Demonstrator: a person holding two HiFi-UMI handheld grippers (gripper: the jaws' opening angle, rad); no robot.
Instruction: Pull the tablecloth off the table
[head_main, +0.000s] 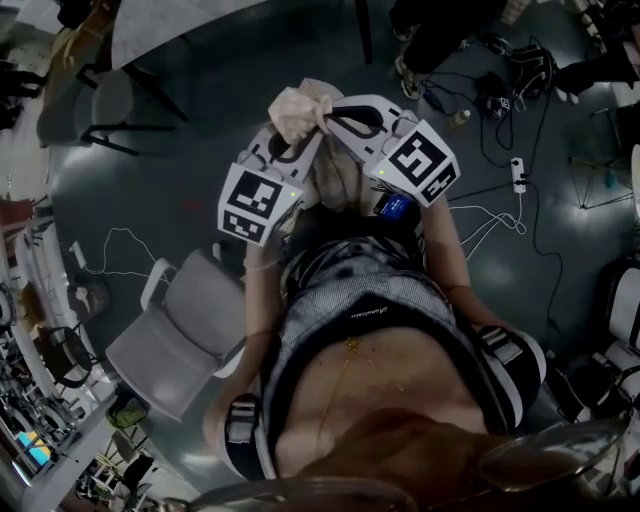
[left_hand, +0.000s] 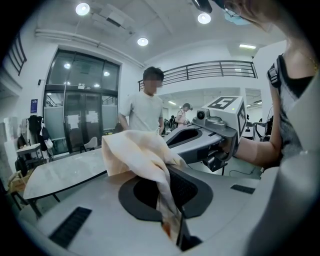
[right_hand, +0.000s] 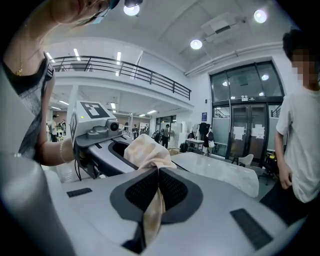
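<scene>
We are holding the tablecloth (head_main: 298, 112) bunched up in the air over the floor (head_main: 150, 190), clear of the counter (left_hand: 65, 170). Our left gripper (left_hand: 167, 197) is clamping one fold, jaws pressed nearly together on the cloth. Our right gripper (right_hand: 157, 192), just beside it, is pinching another fold, jaws tight on it.

Both grippers are held up in front of the chest, side by side, tips converging at the far end. Left gripper (left_hand: 167, 185): jaws pressed together on a fold of tablecloth (left_hand: 135, 155). Right gripper (right_hand: 156, 182): jaws likewise clamped on the same cloth (fabric trails down through the seam between the pads). Left forearm (head_main: 258, 300) and right forearm (head_main: 452, 255) are bent at the elbows, flanking the torso. Marker cubes face upward.
</scene>
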